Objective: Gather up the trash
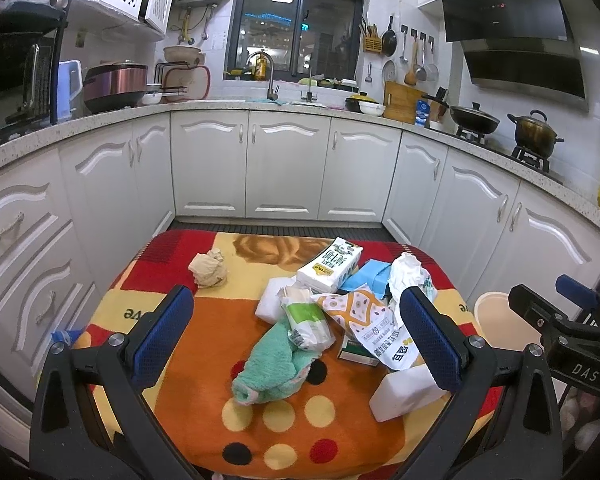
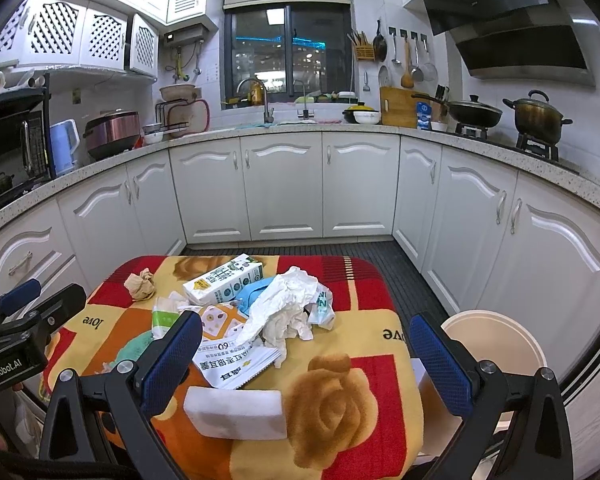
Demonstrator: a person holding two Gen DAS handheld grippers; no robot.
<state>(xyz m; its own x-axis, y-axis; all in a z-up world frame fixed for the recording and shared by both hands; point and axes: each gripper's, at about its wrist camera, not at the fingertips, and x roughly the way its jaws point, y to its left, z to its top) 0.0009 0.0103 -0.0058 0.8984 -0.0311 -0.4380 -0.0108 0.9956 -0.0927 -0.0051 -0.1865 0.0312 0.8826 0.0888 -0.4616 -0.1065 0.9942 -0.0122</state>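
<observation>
Patterned red, orange and yellow cloth (image 1: 204, 344) covers the table and fills the lower centre of both wrist views; white kitchen cabinets (image 1: 284, 164) curve across the middle of the frame behind it. A cream round bin (image 2: 496, 344) sits off the table edge at lower right of the right wrist view, and shows as a sliver at right in the left wrist view.

Trash lies heaped at table centre. Largest to smallest:
- teal towel (image 1: 272, 368), rolled, centre of the left wrist view
- milk carton (image 1: 330, 266), lying on its side at the far edge of the heap
- printed white packet (image 2: 236, 364), flat, just below centre-left in the right wrist view
- crumpled white tissue (image 2: 284, 304), on top of the heap, touching the packet
- white sponge block (image 2: 236, 412), nearest the camera, apart from the heap
- brown paper ball (image 1: 209, 269), alone at upper left of the cloth, well apart from the rest

Left gripper (image 1: 296, 336): jaws spread wide, nothing between them, above the heap.
Right gripper (image 2: 306, 354): jaws spread wide, holding nothing, above the sponge block and packet.
</observation>
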